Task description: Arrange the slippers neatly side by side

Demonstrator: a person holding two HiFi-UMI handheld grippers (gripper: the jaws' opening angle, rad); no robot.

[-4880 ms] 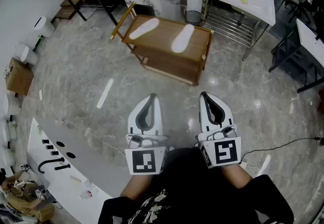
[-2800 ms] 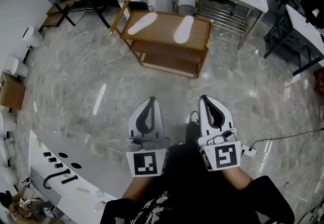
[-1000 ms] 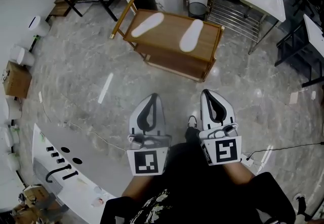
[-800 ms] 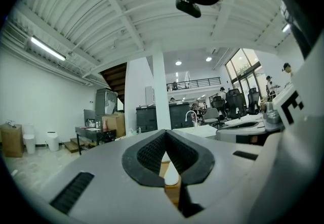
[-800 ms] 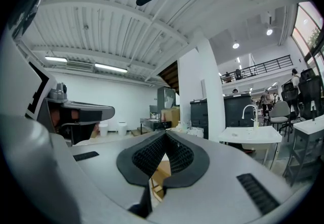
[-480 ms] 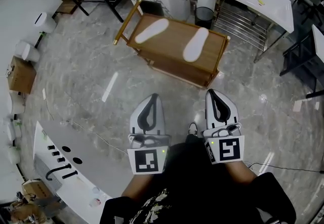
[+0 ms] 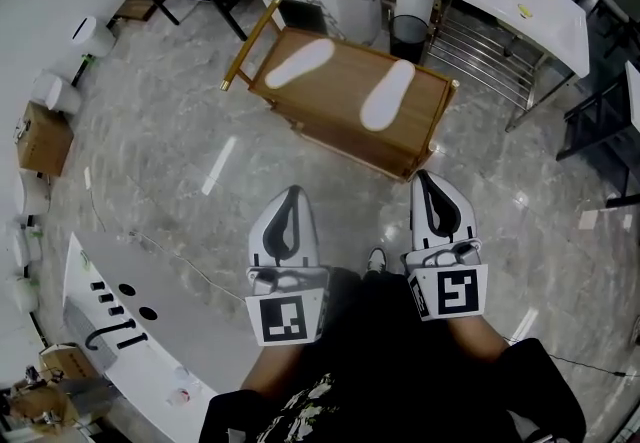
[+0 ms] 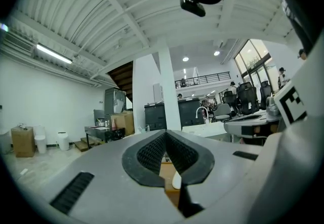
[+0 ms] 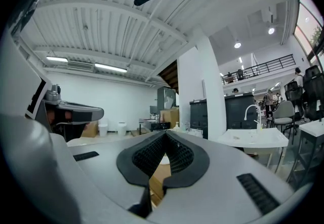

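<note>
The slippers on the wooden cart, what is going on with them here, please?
A person stands in front of a wooden cart and holds a tool in each hand. The left tool and the right tool are both shut and empty, and they point toward the cart without reaching it. On the cart's top, the left slipper and the right slipper lie well apart and at different angles. They are not yet arranged side by side.

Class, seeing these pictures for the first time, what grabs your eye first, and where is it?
Two white slippers lie apart, angled differently, on the wooden cart out on the marble floor. Lower in the head view, the left hand-held gripper and the right hand-held gripper point toward it, both shut and empty.
</note>
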